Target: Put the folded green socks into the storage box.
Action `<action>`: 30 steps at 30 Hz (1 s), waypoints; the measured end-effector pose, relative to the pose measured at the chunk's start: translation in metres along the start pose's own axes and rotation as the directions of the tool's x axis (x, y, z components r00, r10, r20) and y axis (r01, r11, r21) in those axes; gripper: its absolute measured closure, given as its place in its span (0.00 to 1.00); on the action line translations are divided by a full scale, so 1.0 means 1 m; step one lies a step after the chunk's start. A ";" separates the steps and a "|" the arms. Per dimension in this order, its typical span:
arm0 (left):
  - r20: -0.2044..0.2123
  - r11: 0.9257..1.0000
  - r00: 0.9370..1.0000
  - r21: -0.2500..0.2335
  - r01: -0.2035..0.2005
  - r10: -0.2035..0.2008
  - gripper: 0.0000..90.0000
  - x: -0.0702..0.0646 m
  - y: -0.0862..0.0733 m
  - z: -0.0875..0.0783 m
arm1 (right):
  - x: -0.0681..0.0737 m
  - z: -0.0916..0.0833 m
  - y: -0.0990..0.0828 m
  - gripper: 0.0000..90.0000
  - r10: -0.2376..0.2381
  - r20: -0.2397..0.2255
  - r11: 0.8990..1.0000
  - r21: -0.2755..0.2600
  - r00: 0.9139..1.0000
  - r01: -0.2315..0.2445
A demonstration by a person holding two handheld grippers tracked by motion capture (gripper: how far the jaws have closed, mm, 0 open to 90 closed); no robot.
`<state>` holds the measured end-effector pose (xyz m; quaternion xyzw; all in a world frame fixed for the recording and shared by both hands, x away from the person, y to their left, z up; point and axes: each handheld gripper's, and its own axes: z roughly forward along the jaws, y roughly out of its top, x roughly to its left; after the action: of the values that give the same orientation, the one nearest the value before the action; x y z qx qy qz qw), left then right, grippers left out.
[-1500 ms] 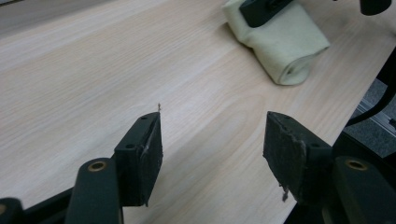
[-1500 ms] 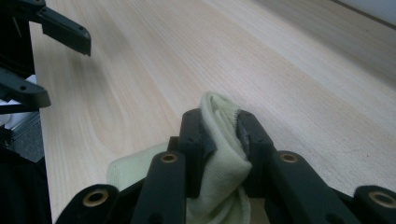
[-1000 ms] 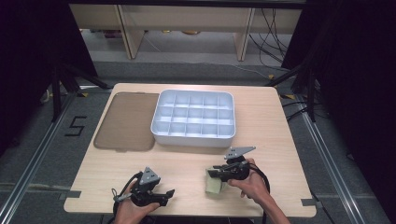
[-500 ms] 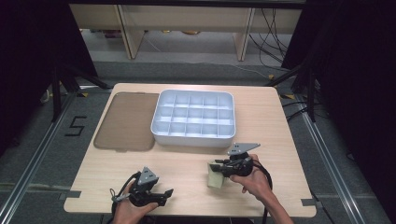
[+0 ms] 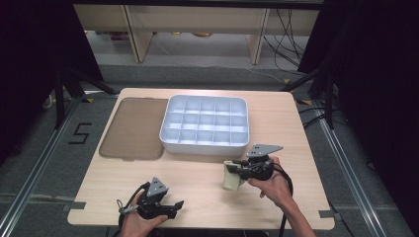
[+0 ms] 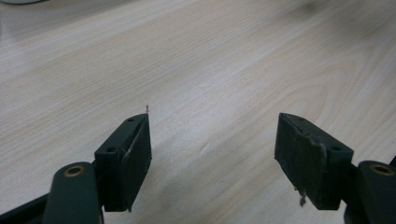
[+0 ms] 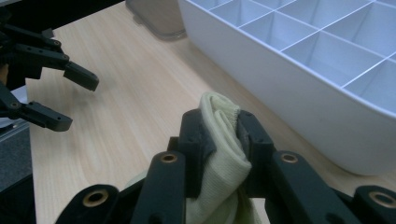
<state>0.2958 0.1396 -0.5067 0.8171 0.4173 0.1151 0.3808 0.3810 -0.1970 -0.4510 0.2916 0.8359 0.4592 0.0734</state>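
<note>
R gripper (image 7: 219, 135): clamped on pale yellow sock (image 7: 223, 154), just beside white divided tray (image 5: 205, 124); L gripper (image 6: 212, 144): jaws wide, nothing between, over wood table (image 6: 224, 60); brown lid (image 5: 132, 127) left of tray.

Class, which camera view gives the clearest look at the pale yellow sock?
The right gripper view: the pale yellow sock sits close up, pinched between the right gripper jaws, its ribbed knit visible. The high view shows it small, hanging beside the white tray. The left gripper view looks at bare tabletop.

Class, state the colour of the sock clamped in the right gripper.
Pale yellow-cream, a plain ribbed knit sock; the right gripper view shows it best.
</note>
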 end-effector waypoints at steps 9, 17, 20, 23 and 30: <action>-0.008 1.000 1.000 0.004 -0.015 0.015 0.30 0.003 0.000 -0.003 | -0.002 -0.006 0.007 0.83 0.011 0.018 1.000 -0.003 1.000 -0.011; -0.009 0.999 1.000 0.020 -0.030 0.030 0.30 0.004 0.001 -0.004 | -0.008 -0.014 0.018 0.82 0.002 0.037 0.999 -0.036 0.999 -0.001; -0.019 1.000 1.000 0.012 -0.014 0.015 0.30 0.003 0.001 -0.003 | -0.012 -0.015 0.023 0.83 -0.017 0.050 0.999 -0.048 0.999 0.020; -0.012 1.000 1.000 0.014 -0.022 0.022 0.30 0.003 0.001 -0.003 | -0.017 -0.012 0.025 0.82 -0.009 0.053 0.999 -0.042 0.999 0.011; -0.009 0.999 1.000 0.015 -0.029 0.029 0.29 0.003 0.002 -0.002 | -0.025 -0.018 0.032 0.82 0.015 0.075 0.999 -0.051 0.997 -0.012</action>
<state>0.2971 0.1424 -0.5042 0.8253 0.4079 0.1212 0.3713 0.4075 -0.2109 -0.4185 0.3123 0.8186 0.4694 0.1091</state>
